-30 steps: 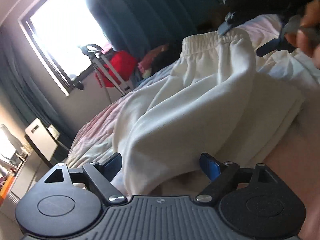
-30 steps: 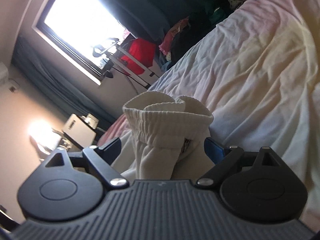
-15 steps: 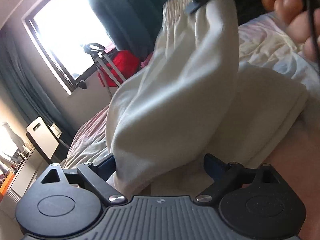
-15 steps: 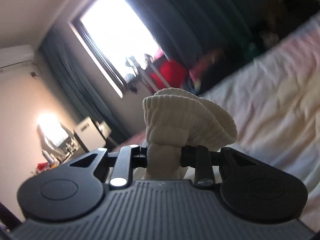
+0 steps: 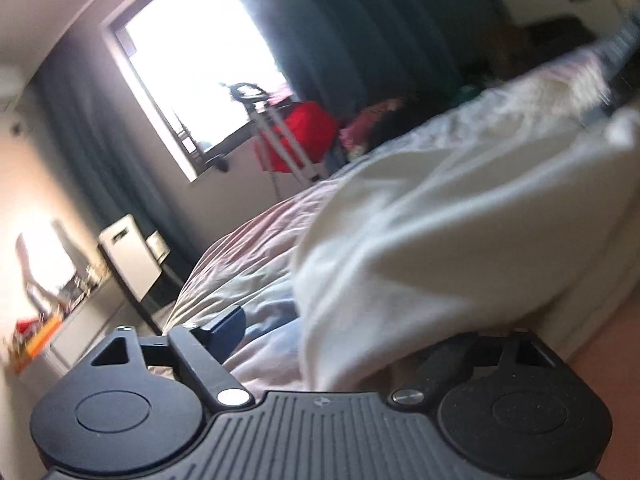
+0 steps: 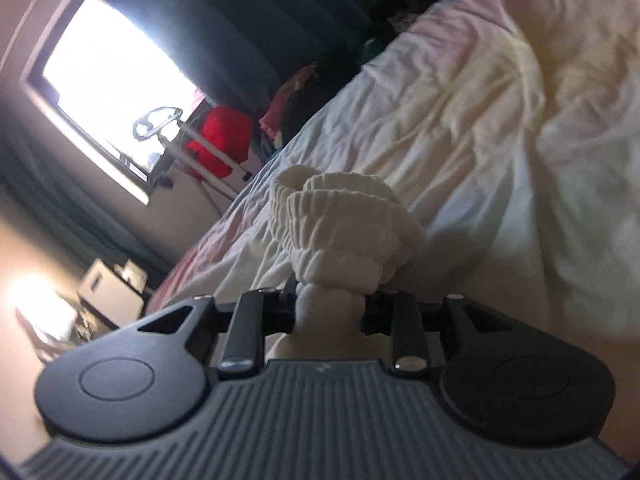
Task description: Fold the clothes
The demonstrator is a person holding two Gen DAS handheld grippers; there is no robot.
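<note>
White shorts (image 5: 440, 248) lie in a loose heap on the pale bed sheet (image 5: 248, 264). My left gripper (image 5: 340, 336) is low at their near edge, its jaws wide and closing. Cloth drapes between the jaws and hides the right finger; the left finger (image 5: 226, 326) is bare and apart from the cloth. In the right wrist view, my right gripper (image 6: 330, 306) is shut on the bunched elastic waistband (image 6: 344, 216), which fans out above the pads, and the jaws are easing slightly open. The rumpled sheet (image 6: 500, 100) lies beyond it.
A bright window (image 5: 192, 88) with dark curtains stands behind the bed. A red bag on a metal rack (image 5: 296, 136) and a pile of clothes (image 5: 372, 124) sit at the bed's far side. A white box (image 5: 128, 256) and a cluttered shelf stand at left.
The right gripper closed on the waistband, lifted it, then came down toward the bed. In the left view the raised cloth has dropped and the other hand has left the frame.
</note>
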